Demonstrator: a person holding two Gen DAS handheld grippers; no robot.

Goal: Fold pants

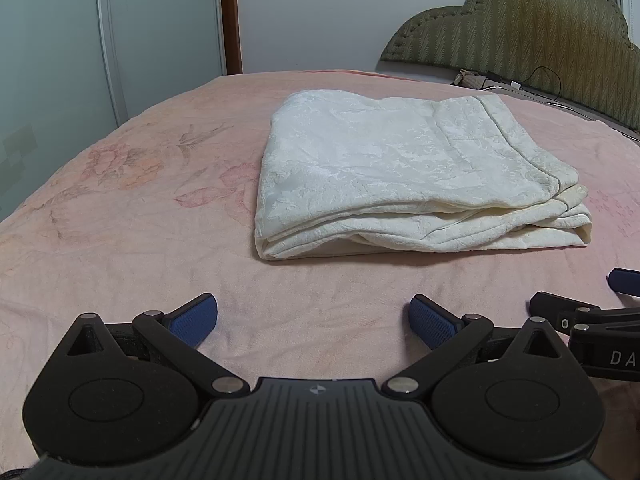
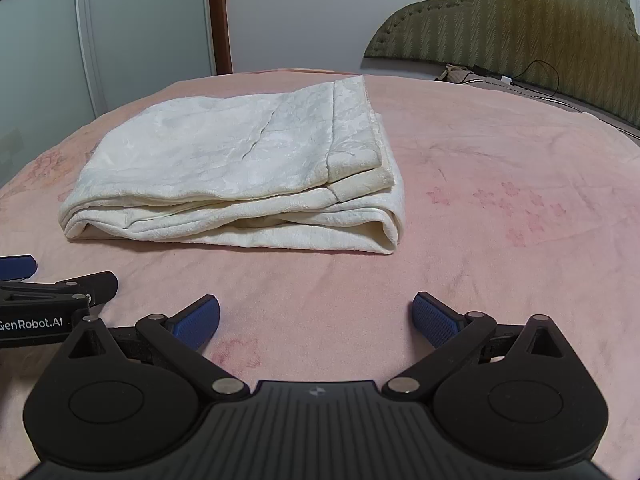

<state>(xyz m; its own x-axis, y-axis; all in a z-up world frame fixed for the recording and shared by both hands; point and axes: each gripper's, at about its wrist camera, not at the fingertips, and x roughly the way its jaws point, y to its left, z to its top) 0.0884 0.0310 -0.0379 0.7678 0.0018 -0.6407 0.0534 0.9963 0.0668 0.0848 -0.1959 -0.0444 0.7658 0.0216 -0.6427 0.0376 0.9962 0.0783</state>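
Note:
The cream-white pants (image 1: 400,176) lie folded in a flat stack of several layers on the pink bed cover (image 1: 120,208); they also show in the right wrist view (image 2: 240,176). My left gripper (image 1: 314,320) is open and empty, over the cover a short way in front of the stack. My right gripper (image 2: 316,320) is open and empty, also short of the stack. Each gripper shows at the edge of the other's view: the right one (image 1: 592,312) and the left one (image 2: 52,292). Neither touches the pants.
An olive padded headboard (image 1: 520,32) stands at the back right, with a black cable (image 1: 540,80) and small items at its foot. White wardrobe doors (image 1: 120,40) and a brown door frame (image 1: 232,16) stand behind the bed. The pink bed cover (image 2: 500,200) stretches right of the stack.

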